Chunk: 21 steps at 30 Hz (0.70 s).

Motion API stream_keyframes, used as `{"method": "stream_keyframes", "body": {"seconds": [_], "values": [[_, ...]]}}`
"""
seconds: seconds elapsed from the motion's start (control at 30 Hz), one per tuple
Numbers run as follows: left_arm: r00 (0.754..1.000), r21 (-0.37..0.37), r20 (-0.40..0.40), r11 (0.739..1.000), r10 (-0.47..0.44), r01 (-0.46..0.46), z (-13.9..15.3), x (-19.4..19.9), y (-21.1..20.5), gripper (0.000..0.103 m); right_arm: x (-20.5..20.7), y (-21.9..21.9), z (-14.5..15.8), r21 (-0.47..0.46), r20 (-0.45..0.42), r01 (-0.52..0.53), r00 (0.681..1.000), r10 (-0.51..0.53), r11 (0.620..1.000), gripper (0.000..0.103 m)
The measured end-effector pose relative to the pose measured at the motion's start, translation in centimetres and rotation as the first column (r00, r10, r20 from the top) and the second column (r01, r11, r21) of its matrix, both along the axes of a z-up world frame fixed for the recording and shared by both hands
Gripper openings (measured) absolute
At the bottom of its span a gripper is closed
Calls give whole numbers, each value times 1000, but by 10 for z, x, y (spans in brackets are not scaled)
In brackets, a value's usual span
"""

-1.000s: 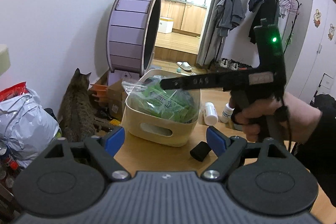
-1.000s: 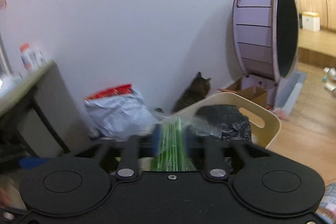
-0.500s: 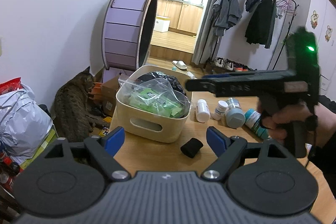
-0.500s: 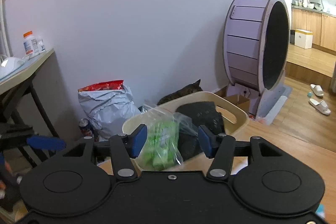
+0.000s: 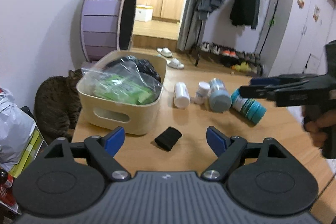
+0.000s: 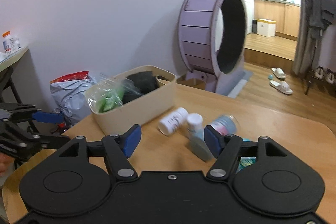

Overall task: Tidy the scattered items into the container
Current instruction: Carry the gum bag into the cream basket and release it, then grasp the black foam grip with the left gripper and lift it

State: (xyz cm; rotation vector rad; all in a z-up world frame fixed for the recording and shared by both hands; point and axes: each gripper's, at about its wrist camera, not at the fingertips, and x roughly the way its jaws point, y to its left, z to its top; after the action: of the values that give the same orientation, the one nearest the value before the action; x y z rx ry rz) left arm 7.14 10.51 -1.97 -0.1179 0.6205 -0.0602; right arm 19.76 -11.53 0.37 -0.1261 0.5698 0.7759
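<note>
A cream bin (image 5: 117, 112) (image 6: 147, 104) on the wooden table holds a clear bag of green packets (image 5: 124, 87) (image 6: 107, 96) and a black item (image 5: 145, 68). On the table lie a white bottle (image 5: 181, 93) (image 6: 173, 120), a smaller white bottle (image 5: 201, 91), a grey-lidded jar (image 5: 218, 96) (image 6: 210, 135), a teal-lidded jar (image 5: 250, 106) and a small black roll (image 5: 168, 138). My left gripper (image 5: 166, 140) is open and empty, just behind the black roll. My right gripper (image 6: 170, 138) is open and empty, above the bottles.
A tabby cat (image 5: 56, 102) sits on the floor left of the table beside a grey bag (image 5: 14, 129). A purple cat wheel (image 5: 107, 16) stands behind the bin. A clothes rack (image 5: 241, 3) and shoes are at the far right.
My right gripper let go of the bag of green packets in the bin, opened, and pulled back to the right over the bottles. My left gripper stayed open and tilted down toward the table.
</note>
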Motion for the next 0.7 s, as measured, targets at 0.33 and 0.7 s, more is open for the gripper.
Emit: {"method": "stream_keyframes", "body": {"seconds": [0.33, 0.7], "values": [[995, 137, -38, 986, -93, 97, -31, 31, -17, 61, -22, -28, -7, 74, -5, 26, 1000, -26, 997, 81], [990, 125, -82, 984, -115, 125, -52, 48, -17, 46, -32, -28, -17, 117, -35, 31, 999, -27, 993, 96]]}}
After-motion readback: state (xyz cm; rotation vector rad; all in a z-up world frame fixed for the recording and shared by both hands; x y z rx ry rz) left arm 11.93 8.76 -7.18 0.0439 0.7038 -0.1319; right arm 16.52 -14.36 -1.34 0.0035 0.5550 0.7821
